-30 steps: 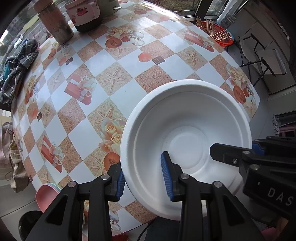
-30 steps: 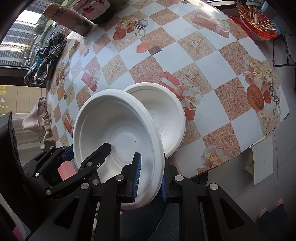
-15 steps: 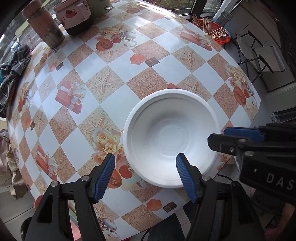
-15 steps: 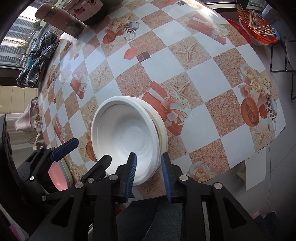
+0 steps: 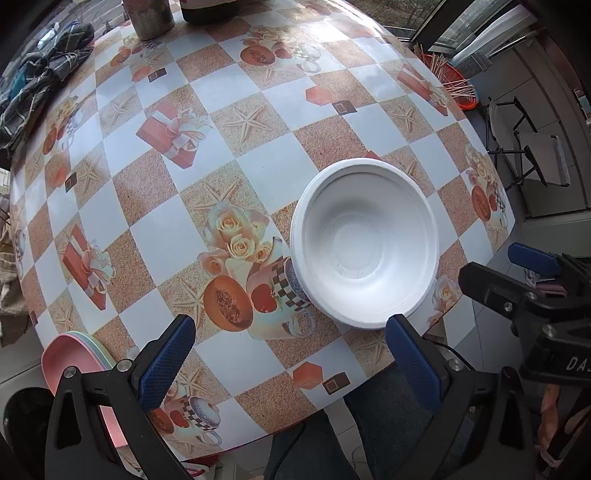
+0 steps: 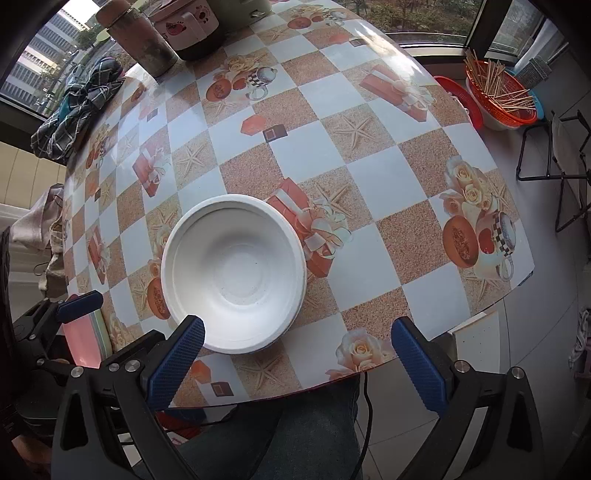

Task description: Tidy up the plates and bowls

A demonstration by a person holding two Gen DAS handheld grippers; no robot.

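Note:
Two white foam bowls [image 5: 364,243] [image 6: 234,273] sit nested one inside the other near the table's front edge. My left gripper [image 5: 288,354] hovers over the table just in front of them, its jaws opening wide with nothing between the blue pads [image 5: 168,354]. My right gripper [image 6: 295,360] also hangs at the front edge, its jaws opening wide, and the left pad [image 6: 177,358] overlaps the bowl's rim in the picture without touching it. A stack of pink and pastel plates [image 5: 70,362] [image 6: 83,339] lies at the table's front left corner.
A patterned tablecloth [image 6: 369,173] covers the table. At the back stand a metal flask [image 6: 138,40] and a rice cooker [image 6: 188,26], with a plaid cloth [image 6: 77,107] on the left edge. A red basket of skewers [image 6: 498,99] and a folding chair [image 5: 532,155] stand beyond the right side. A person's leg [image 6: 314,435] is under the front edge.
Both grippers were shut on a white bowl's rim. They set one bowl into the other on the table, let go, spread wide and drew back from the stack.

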